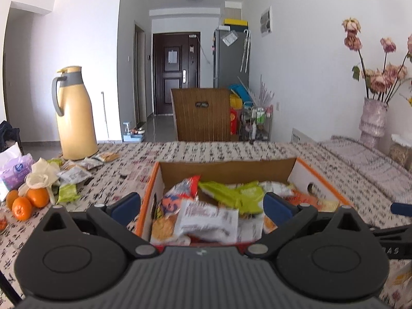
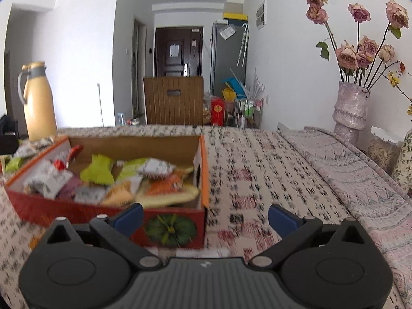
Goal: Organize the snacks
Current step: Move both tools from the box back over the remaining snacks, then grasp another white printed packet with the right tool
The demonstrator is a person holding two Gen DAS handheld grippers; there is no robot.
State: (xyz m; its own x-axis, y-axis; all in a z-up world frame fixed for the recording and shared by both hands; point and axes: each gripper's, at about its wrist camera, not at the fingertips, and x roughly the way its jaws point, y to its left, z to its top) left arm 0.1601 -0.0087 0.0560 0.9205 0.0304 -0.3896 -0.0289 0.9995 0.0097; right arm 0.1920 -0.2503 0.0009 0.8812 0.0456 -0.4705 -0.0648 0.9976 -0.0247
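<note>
An open cardboard box (image 1: pixel 226 171) with orange rims holds several snack packets, green, white and orange. My left gripper (image 1: pixel 202 204) hangs open above the box's near end, and a white packet (image 1: pixel 208 220) lies below and between its blue pads, not pinched. In the right wrist view the same box (image 2: pixel 204 175) sits at the left, a pumpkin picture on its near wall. My right gripper (image 2: pixel 206 217) is open and empty over the tablecloth by the box's near right corner. More loose packets (image 1: pixel 74 173) lie on the table to the left of the box.
A yellow thermos jug (image 1: pixel 73 113) stands at the back left of the table. Oranges (image 1: pixel 27 202), a tissue pack (image 1: pixel 15 172) and a cloth flower lie at the left edge. A vase of dried roses (image 2: pixel 350 105) stands far right. A wooden chair back (image 1: pixel 202 114) rises beyond the table.
</note>
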